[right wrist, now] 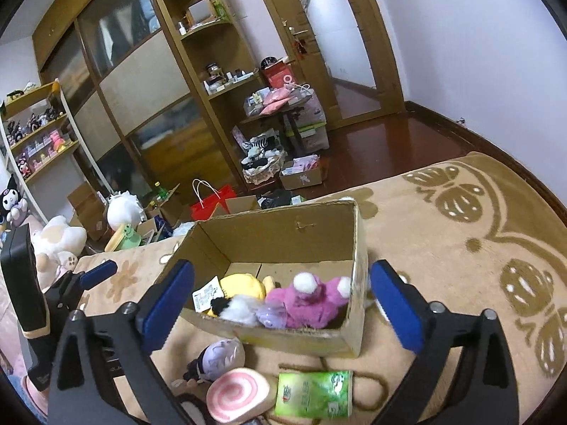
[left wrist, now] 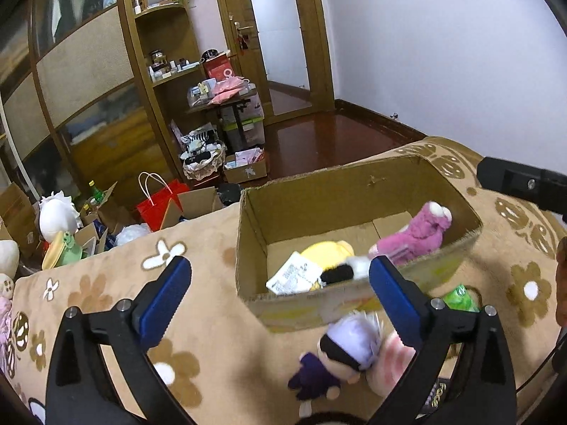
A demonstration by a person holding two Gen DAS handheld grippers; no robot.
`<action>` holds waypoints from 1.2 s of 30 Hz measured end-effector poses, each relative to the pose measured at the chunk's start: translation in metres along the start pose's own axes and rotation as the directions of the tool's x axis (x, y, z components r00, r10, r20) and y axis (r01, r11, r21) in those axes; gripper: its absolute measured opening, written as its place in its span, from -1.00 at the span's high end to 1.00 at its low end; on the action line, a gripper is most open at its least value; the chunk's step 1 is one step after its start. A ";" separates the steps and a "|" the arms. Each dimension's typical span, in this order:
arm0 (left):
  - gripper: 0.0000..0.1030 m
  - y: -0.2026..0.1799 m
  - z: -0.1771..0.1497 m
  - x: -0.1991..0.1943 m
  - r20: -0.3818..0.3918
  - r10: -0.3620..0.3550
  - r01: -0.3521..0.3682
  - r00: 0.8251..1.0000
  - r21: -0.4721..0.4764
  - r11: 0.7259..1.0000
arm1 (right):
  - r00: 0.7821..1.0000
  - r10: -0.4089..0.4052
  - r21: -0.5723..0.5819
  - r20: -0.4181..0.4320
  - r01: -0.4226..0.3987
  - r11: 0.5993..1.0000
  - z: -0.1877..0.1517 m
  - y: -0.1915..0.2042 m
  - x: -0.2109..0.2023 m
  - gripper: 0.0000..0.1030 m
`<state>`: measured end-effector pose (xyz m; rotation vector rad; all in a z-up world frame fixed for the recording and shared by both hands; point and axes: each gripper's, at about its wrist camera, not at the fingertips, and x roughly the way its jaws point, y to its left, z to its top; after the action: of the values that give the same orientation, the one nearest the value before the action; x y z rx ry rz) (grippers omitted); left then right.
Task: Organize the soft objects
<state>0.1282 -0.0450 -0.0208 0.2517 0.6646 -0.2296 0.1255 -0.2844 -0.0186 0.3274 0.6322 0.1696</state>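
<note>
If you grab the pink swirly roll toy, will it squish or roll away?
The pink swirl roll looks like stuffed plush, so it would probably squash between the pads rather than stay stiff. It lies flat on its round face on the fuzzy blanket, so rolling seems unlikely. It is probably light.

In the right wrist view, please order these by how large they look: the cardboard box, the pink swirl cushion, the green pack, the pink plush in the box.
1. cardboard box
2. pink plush, pink swirl cushion, green pack: similar; the cushion and pack lie nearer the camera, so not ranked.
</note>
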 end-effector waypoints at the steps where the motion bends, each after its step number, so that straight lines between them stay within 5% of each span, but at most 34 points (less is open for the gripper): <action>1: -0.94 0.000 -0.002 -0.004 0.000 0.005 -0.005 1.000 0.000 1.000 | 1.000 -0.005 -0.004 -0.001 0.005 1.000 -0.001 0.001 -0.004 -1.00; 19: -0.94 -0.005 -0.033 -0.057 -0.046 -0.006 0.004 0.999 -0.037 0.999 | 0.997 -0.075 -0.031 -0.036 0.073 0.997 -0.041 0.019 -0.053 -1.00; 36: -0.94 -0.008 -0.052 -0.005 -0.158 -0.089 0.074 0.983 -0.102 0.992 | 0.978 -0.135 -0.015 -0.160 0.134 0.991 -0.067 0.001 -0.012 -1.00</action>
<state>0.0922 -0.0359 -0.0581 0.1524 0.8468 -0.2571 0.0759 -0.2700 -0.0626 0.2678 0.8115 0.0673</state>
